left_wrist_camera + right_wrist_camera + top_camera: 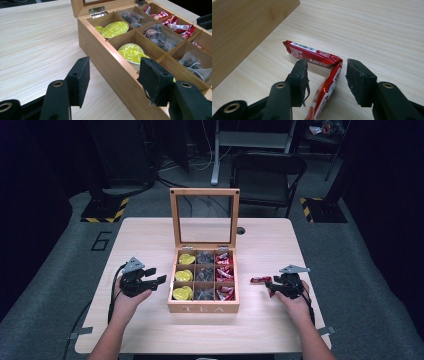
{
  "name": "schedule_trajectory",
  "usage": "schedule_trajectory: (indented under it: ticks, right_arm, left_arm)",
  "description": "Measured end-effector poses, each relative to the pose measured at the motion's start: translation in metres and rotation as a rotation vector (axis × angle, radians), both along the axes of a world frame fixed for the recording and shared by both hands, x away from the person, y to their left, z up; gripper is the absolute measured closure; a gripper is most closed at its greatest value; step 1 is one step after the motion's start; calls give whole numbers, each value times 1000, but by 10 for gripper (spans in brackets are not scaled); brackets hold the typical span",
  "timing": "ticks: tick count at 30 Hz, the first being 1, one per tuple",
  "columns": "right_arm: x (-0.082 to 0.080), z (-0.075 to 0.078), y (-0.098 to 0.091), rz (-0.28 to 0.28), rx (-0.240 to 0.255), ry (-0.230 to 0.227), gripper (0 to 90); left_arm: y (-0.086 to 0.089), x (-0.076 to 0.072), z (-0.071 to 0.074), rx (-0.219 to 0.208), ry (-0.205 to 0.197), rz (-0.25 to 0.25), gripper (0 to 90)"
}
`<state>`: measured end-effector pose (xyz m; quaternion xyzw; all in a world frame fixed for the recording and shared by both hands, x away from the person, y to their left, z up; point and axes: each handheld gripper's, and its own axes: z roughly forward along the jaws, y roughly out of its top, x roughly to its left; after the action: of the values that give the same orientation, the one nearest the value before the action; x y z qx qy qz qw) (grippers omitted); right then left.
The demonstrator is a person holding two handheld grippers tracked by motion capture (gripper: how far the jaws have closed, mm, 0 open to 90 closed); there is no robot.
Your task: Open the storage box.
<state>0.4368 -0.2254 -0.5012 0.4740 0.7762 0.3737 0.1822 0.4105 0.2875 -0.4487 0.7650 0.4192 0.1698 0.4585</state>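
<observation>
Right of the box (203, 308), at about 3 o'clock from it on the table (150, 232), the right gripper (325, 75) sits low over two red packets. Its jaws stand apart, pads off the foil: one packet (325, 91) lies lengthwise in the gap, the other packet (312, 53) lies crosswise just past the tips, and the two touch at one end, forming an L. Judgement: the step in hand is either releasing or re-gripping the near packet. To do it well, keep the jaws wide, lift straight up if leaving it, or, if taking it, centre the pads on its middle and close square across its narrow width so the far packet is not dragged along. Risk: the loose strip hanging from the left-hand pad (299, 75) could snag the foil. Left gripper (113, 80) hovers at 9 o'clock of the box, jaws spread, holding nothing, one pad over the box's wall; best kept there, clear of the open lid (204, 217). Packets: glossy red foil sticks, slim, with white print and a barcode on the far one, crimped ends; likely light and slippery. Box: pale wood, nine compartments, yellow-green capsules (114, 29) in one column, dark sachets (160, 36) in the middle column, more red packets (225, 274) in the column nearest the right gripper.
</observation>
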Motion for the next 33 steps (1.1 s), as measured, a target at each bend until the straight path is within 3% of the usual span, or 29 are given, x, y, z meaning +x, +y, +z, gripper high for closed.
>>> schedule_trajectory:
  ticks: [4, 6, 10, 16, 33]
  right_arm:
    - [-3, 6, 2, 5, -1, -11, 496]
    - [-4, 11, 3, -9, 24, -17, 486]
    - [-5, 21, 6, 26, 51, -16, 473]
    - [-4, 32, 18, 98, 25, -39, 466]
    - [11, 69, 44, 180, 34, -75, 450]
  left_arm:
    - [0, 0, 0, -2, 1, -1, 424]
    - [0, 0, 0, -4, 2, 2, 424]
    - [0, 0, -1, -8, -2, 9, 421]
    - [1, 0, 0, -7, 7, 2, 419]
    - [3, 0, 0, -10, 3, 11, 414]
